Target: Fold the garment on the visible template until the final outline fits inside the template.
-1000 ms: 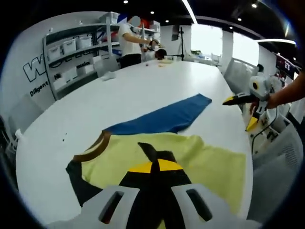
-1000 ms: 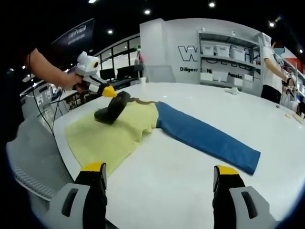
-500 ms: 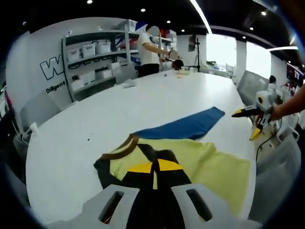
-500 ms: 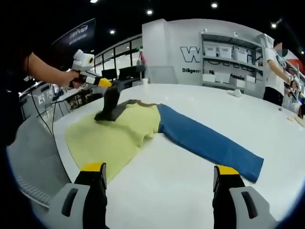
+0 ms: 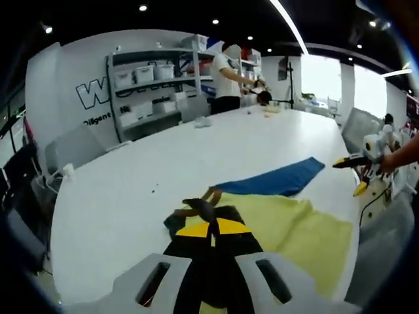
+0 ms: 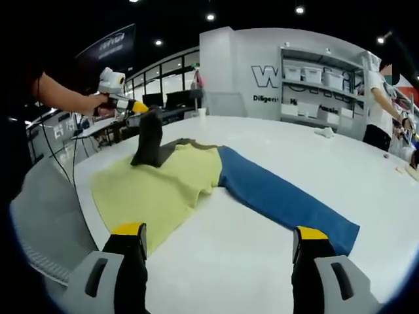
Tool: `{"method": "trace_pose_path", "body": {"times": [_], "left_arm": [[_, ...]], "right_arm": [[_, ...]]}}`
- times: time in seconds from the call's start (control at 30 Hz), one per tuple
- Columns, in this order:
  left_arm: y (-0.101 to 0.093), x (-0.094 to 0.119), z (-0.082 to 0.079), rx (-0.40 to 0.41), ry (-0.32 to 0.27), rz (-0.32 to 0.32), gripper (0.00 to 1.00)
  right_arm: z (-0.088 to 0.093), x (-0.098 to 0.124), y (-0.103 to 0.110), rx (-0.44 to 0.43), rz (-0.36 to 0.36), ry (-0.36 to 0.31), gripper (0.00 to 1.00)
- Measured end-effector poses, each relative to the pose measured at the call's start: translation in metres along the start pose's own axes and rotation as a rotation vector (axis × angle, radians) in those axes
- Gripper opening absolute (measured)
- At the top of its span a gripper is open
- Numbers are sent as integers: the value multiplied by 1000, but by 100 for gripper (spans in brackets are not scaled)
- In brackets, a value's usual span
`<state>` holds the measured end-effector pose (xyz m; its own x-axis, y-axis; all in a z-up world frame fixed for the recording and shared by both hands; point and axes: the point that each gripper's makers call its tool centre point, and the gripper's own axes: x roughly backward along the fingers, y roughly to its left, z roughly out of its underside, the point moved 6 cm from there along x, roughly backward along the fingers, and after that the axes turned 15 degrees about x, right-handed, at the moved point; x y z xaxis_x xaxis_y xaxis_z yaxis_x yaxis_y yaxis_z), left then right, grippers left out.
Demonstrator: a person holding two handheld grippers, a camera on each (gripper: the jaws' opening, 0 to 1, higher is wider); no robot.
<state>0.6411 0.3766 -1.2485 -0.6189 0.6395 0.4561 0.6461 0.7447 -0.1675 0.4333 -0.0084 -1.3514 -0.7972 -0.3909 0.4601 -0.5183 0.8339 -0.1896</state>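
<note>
A garment lies spread on the white table (image 6: 262, 275): yellow body (image 6: 157, 190), long blue sleeve (image 6: 281, 199) stretched to the right, black sleeve (image 6: 149, 140) at the far left. My left gripper (image 6: 139, 106) is shut on the black sleeve's end and holds it up off the table. In the left gripper view the black sleeve (image 5: 203, 210) runs up between the closed yellow tips of the left gripper (image 5: 211, 229), with the yellow body (image 5: 294, 229) and blue sleeve (image 5: 278, 183) beyond. My right gripper (image 6: 220, 232) stands open above bare table near the garment's hem; it also hangs off the table's edge (image 5: 347, 175).
Grey chairs (image 6: 39, 222) ring the table's near edge. A person (image 6: 376, 111) stands at the far end by small items on the table. Shelves with white bins (image 6: 314, 72) line the back wall. A chair (image 5: 72, 147) stands to the left.
My left gripper has risen and drawn the black sleeve up from lying on the yellow body to standing nearly upright. The right gripper has stayed open and hardly moved.
</note>
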Motion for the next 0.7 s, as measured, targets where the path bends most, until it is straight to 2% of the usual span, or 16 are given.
{"method": "trace_pose_path", "body": {"times": [0.37, 0.7], "left_arm": [[26, 22, -8, -19, -19, -59, 5], [40, 45, -16, -42, -43, -110, 5]], "right_arm": [[-3, 0, -1, 9, -1, -5, 90], [-4, 0, 0, 19, -9, -1, 89]]}}
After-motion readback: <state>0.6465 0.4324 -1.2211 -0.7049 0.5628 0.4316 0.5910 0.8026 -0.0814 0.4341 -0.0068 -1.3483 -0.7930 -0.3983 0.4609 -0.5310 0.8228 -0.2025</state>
